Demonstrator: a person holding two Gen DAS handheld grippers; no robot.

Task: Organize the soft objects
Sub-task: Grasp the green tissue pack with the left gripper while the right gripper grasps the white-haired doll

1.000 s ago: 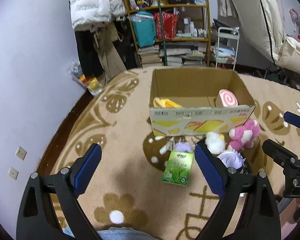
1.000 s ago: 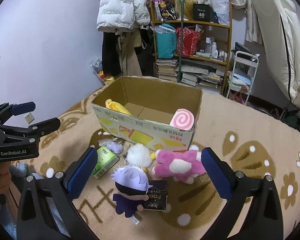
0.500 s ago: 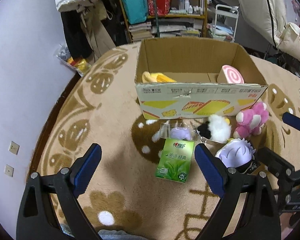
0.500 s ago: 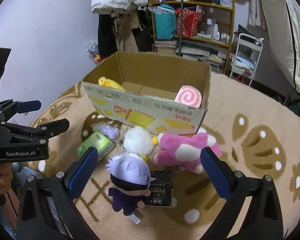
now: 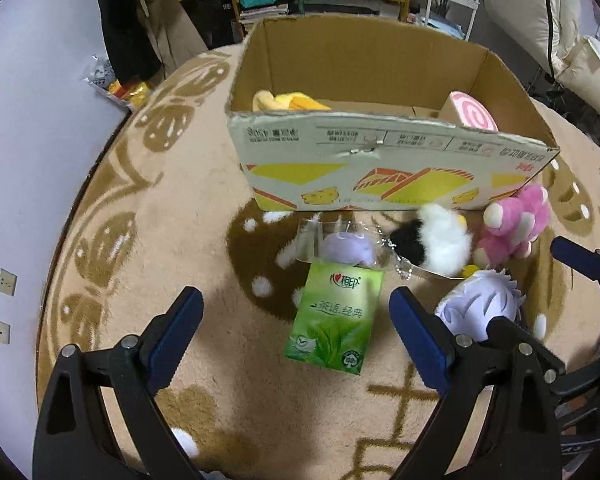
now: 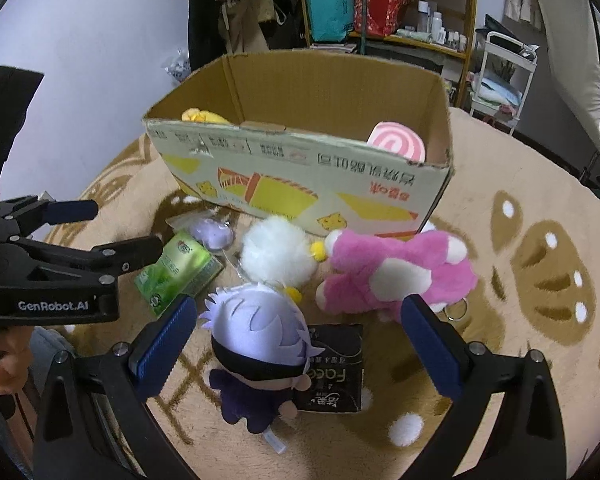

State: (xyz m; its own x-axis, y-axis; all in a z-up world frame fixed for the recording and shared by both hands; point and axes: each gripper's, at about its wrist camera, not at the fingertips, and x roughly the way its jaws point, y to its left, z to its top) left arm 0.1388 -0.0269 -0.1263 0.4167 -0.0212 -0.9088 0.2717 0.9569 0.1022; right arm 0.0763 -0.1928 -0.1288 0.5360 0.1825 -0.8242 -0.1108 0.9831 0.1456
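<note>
Both claws have come closer to the toys. Left claw (image 5: 292, 320) is wide open over the green pack (image 5: 334, 316); right claw (image 6: 298, 328) gapes over the doll (image 6: 260, 332). Toys lie on the tan rug (image 5: 172, 208) before the box (image 5: 380, 160); shelves (image 6: 400, 12) stand behind.

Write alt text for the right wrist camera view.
The open right gripper hovers over a white-haired plush doll lying on a black packet on a beige rug. Beyond lie a pink plush, a white pompom and a cardboard box.

Left gripper (image 5: 294, 330) gapes above green tissue pack (image 5: 335, 317).
</note>
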